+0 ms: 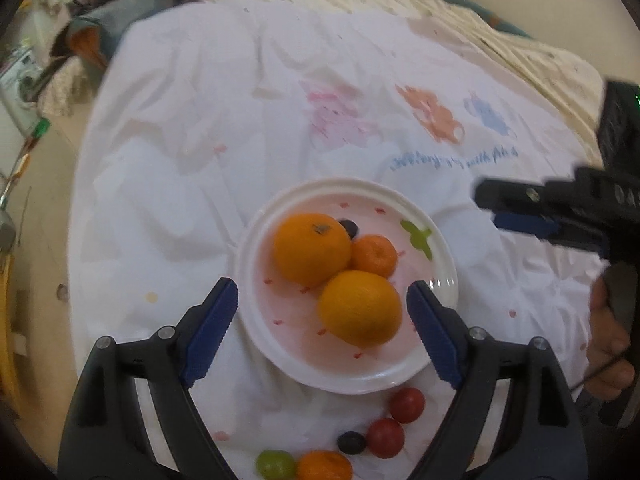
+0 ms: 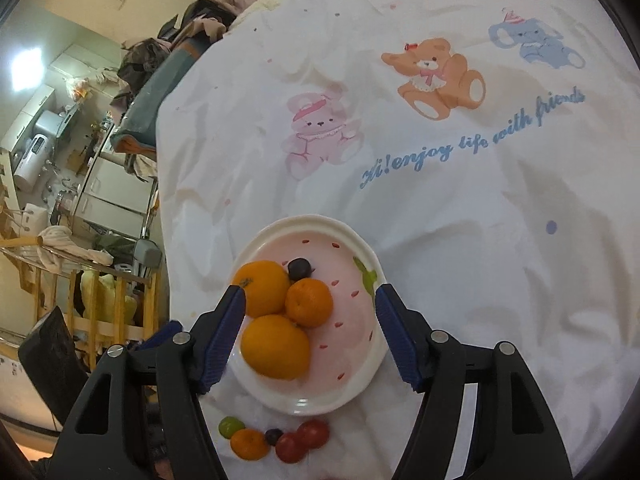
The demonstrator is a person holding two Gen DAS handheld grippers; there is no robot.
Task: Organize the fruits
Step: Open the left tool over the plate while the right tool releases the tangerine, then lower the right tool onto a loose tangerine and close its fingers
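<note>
A white plate (image 1: 280, 354) (image 2: 360, 384) with pink dots holds two oranges (image 1: 312, 254) (image 1: 360, 308), a small mandarin (image 1: 375, 255) and a dark grape (image 1: 349, 228). In the right wrist view they are the oranges (image 2: 264, 294) (image 2: 276, 346), mandarin (image 2: 309, 302) and grape (image 2: 300, 269). Below the plate lie two cherry tomatoes (image 1: 407, 405) (image 1: 385, 437), a dark grape (image 1: 351, 443), a green grape (image 1: 276, 465) and a mandarin (image 1: 324, 466). My left gripper (image 1: 323, 298) is open and empty above the plate. My right gripper (image 2: 308, 306) is open and empty over it too.
The fruit lies on a white bedsheet (image 2: 440, 200) printed with bears. The right gripper (image 1: 560, 212) shows at the right edge of the left wrist view. Clutter and a wooden rack (image 2: 100, 304) stand left of the bed.
</note>
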